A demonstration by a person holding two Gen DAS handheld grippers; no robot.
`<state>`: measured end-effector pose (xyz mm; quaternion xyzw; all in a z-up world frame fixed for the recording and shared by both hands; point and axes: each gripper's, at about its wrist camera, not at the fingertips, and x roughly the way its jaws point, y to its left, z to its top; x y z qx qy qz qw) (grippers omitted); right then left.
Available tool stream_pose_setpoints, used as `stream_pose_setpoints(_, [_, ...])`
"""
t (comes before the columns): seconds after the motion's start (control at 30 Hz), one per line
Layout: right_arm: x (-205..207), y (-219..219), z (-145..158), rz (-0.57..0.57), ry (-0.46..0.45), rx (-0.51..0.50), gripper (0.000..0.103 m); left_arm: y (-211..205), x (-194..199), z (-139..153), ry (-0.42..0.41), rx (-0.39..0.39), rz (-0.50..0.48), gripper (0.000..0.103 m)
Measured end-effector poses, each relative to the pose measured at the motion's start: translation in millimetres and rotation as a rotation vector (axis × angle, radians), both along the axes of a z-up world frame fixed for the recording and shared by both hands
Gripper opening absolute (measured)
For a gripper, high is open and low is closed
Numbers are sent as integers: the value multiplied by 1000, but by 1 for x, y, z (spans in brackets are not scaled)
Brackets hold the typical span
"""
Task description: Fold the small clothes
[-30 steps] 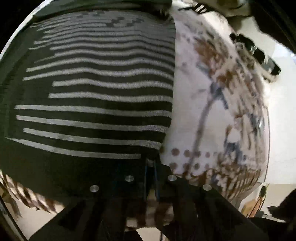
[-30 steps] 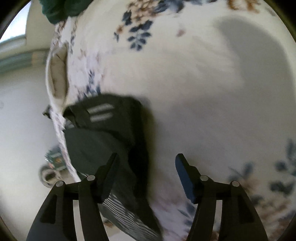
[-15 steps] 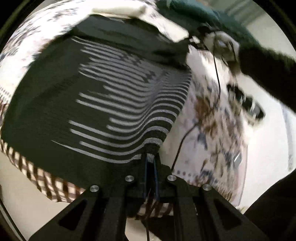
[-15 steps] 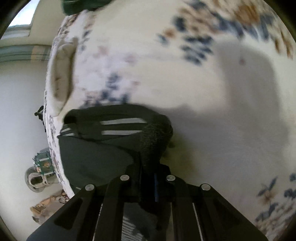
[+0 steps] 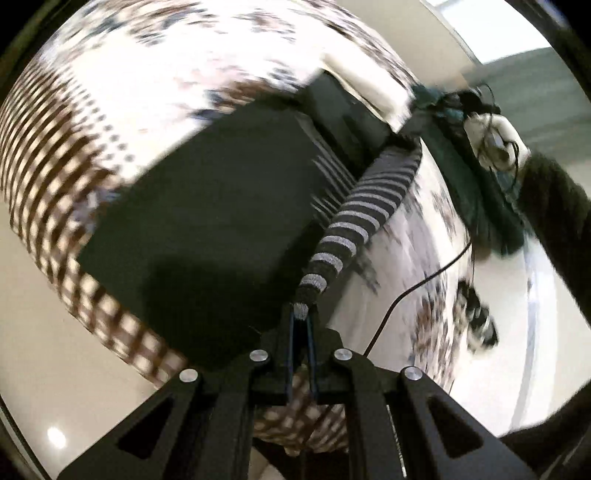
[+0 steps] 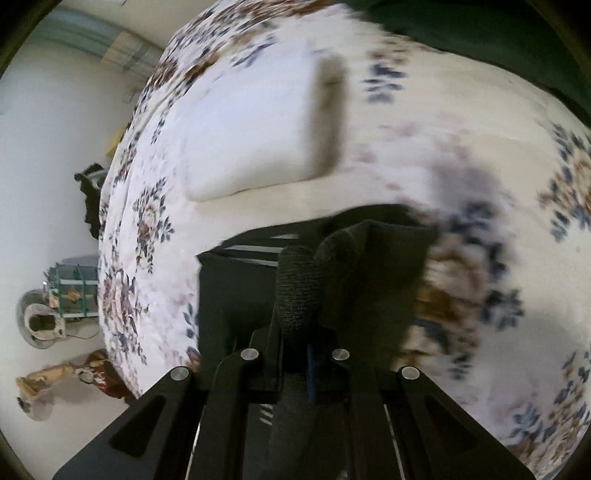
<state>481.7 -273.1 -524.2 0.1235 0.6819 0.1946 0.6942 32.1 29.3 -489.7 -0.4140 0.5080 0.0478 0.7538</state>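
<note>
A small black knitted garment with grey stripes [image 5: 221,206] lies on a floral bedspread [image 5: 155,74]. My left gripper [image 5: 302,317] is shut on its striped edge [image 5: 354,218] and holds that edge up as a taut band. My right gripper [image 6: 295,332] is shut on a bunched black corner of the same garment [image 6: 369,266], lifted above the bedspread [image 6: 443,122]. The rest of the garment [image 6: 236,295] hangs below to the left. The right hand [image 5: 495,136] and its dark sleeve show at the far end of the stretched edge.
A cream pillow [image 6: 258,147] lies on the bed beyond the garment. A dark green cloth [image 6: 480,33] sits at the far edge of the bed. A thin black cable [image 5: 417,284] hangs near the left gripper. The floor [image 6: 48,155] with clutter lies left of the bed.
The right gripper closed on the garment's corner and lifted it. The left gripper raised the striped edge, so the flat striped panel now stands up as a narrow stretched band.
</note>
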Motion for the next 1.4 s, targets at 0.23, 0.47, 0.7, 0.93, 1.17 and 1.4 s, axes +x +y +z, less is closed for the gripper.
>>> stream_pose_setpoints(0.23, [-9,138,-38,53,-25,-143,9,88,0,-60,25,-87,73,4])
stream_pose_setpoints(0.47, [-10,211,-93,64,-31,-281,9,124,-3,-111,74,-171,75,4])
stream_pose_setpoints(0.7, [-12,225,-123,47,-18,-329,9,137,-16,-119,111,-188,94,3])
stream_pose_setpoints(0.93, [-8,211,-126,45,88,-243,27,159,-30,-117,170,-267,146,5])
stream_pose_setpoints(1.17, [-72,160,-68,97,104,-82,49,152,-27,-72,131,-140,57,62])
stream_pose_setpoints(1.4, [-222,70,-62,135,164,-57,49,87,12,-90,227,47,-215,10])
